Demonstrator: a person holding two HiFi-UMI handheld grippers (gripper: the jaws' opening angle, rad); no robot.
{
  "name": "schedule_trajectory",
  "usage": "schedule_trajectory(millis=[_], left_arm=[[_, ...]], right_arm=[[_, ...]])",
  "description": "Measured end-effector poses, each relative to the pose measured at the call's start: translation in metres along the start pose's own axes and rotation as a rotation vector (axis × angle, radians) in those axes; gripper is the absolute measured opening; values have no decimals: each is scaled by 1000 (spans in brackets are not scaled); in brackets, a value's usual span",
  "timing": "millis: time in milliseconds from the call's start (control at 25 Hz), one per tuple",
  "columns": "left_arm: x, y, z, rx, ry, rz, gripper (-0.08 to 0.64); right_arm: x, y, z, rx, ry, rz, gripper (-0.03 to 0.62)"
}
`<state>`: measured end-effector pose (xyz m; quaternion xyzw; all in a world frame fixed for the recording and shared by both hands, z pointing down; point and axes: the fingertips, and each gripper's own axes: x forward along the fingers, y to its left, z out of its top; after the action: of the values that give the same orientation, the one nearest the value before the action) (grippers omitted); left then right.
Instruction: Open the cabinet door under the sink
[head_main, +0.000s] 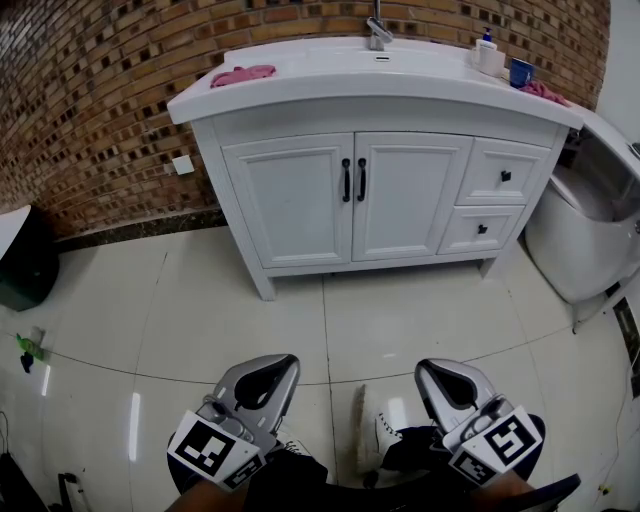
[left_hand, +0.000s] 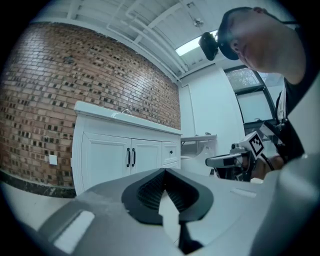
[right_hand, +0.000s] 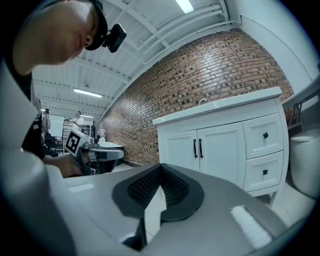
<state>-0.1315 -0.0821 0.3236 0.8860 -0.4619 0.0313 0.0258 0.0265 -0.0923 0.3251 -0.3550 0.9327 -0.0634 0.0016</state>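
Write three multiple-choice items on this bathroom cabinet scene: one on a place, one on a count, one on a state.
1. In the head view, where do the drawers sit against the cabinet doors?
A. to their right
B. to their left
C. above them

2. How many black bar handles do the doors bear?
A. one
B. two
C. four

3. What state are the doors in?
A. both shut
B. the left one ajar
C. both swung wide open

Answers:
1 A: the drawers are stacked one over the other at the right end, beside the right door.
2 B: one upright bar sits on each door, and the pair flanks the middle seam.
3 A: both panels lie flush, with no gap showing.
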Motion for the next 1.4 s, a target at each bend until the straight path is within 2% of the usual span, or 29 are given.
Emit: schedule_trajectory(millis=[160,280,560,720,960,1120,1400], left_arm=[[7,1,0,21,3,7,10],[12,5,3,17,8,19,63],[29,11,18,-14,6,21,101],[43,21,36,11,0,22,100],[80,46,66,87,-10,64,130],[112,61,74,71,-13,84,130],[152,77,71,120,25,116,132]], right_arm=[[-1,-1,2,-5,-14,-2,8],[-1,2,7,4,-37,9,8],[-8,-9,2,-18,-5,-21,8],[-10,-10,9,-27,-44,-11,8],[-13,-14,4,-12,-33,-17,8],[-19,-22,0,-5,-23,-29,8],[-22,-34,-1,-9,-25,-56,8]])
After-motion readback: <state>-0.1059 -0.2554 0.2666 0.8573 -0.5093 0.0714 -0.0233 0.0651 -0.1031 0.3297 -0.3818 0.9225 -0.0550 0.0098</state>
